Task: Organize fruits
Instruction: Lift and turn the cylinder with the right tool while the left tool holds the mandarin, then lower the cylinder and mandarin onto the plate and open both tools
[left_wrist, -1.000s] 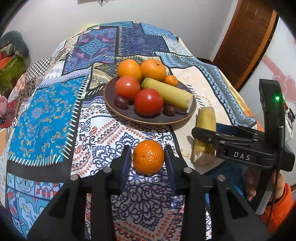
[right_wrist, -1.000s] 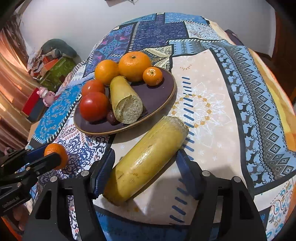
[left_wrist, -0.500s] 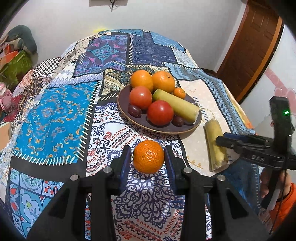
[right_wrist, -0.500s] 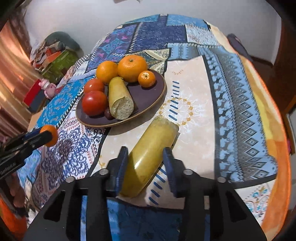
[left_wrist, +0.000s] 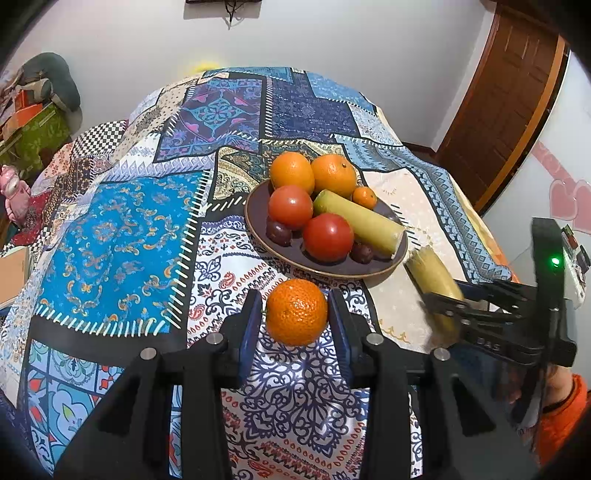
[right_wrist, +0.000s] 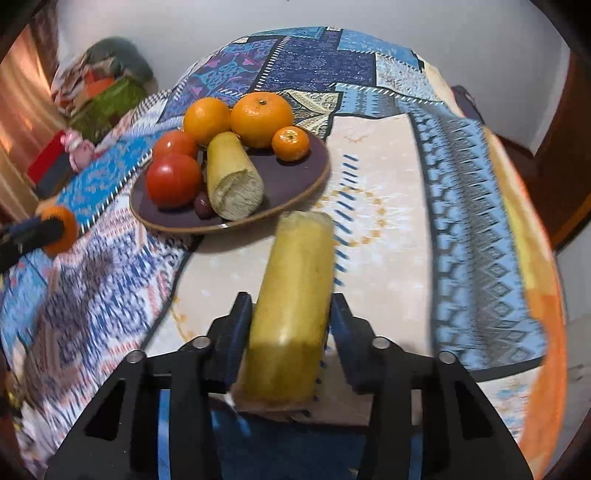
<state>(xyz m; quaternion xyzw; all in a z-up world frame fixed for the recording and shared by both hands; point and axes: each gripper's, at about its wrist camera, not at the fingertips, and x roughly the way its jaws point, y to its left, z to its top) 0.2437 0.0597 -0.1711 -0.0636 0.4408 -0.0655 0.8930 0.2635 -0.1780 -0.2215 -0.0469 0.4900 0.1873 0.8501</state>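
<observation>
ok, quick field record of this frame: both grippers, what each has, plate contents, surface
left gripper: shut on mandarin, held above the cloth
right gripper: jaws closing on loose sugarcane piece, pads on both of its sides
plate: dark brown, brown rim
plate contents: two oranges, two tomatoes, small mandarin, cut sugarcane piece, at least two dark round fruits
surface: patchwork cloth
person: orange sleeve behind right gripper
</observation>
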